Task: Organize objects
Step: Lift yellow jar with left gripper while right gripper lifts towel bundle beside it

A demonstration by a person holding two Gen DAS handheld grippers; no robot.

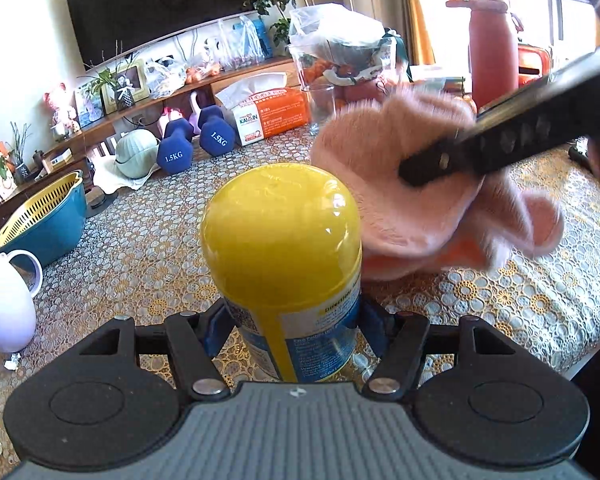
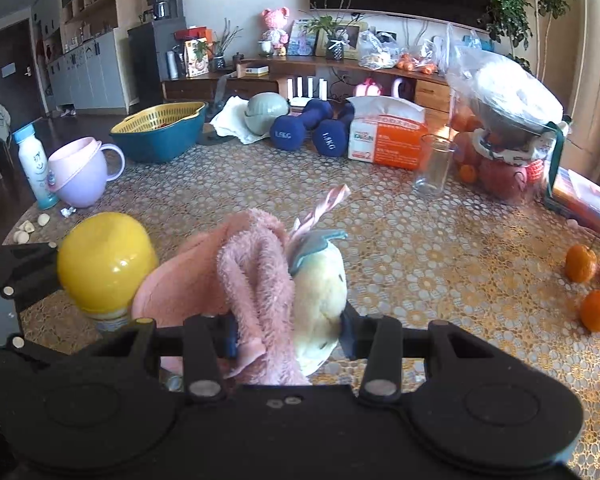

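Sunlit living room, with a table [image 2: 440,248] under a lace-patterned gold and white cover that carries both claws. Between the fingers of the left claw [image 1: 296,320] stands an upright bottle [image 1: 284,248] with a glossy yellow cap and a blue label; the pads press its lower body from either side. It looks rigid and smooth, probably slippery on the domed cap, so the straight labelled wall is the safer place to grip.

Just right of that bottle, the right claw [image 2: 288,336] is shut on a plush toy [image 2: 284,280], pink fleece on the left, cream body on the right, a striped horn pointing away from the claw. It looks soft and light (it squashes rather than slips), so a firm pinch through the middle should hold.

Farther ahead stand a clear glass [image 2: 432,164], a tissue box [image 2: 384,136] and blue dumbbells [image 2: 312,128].
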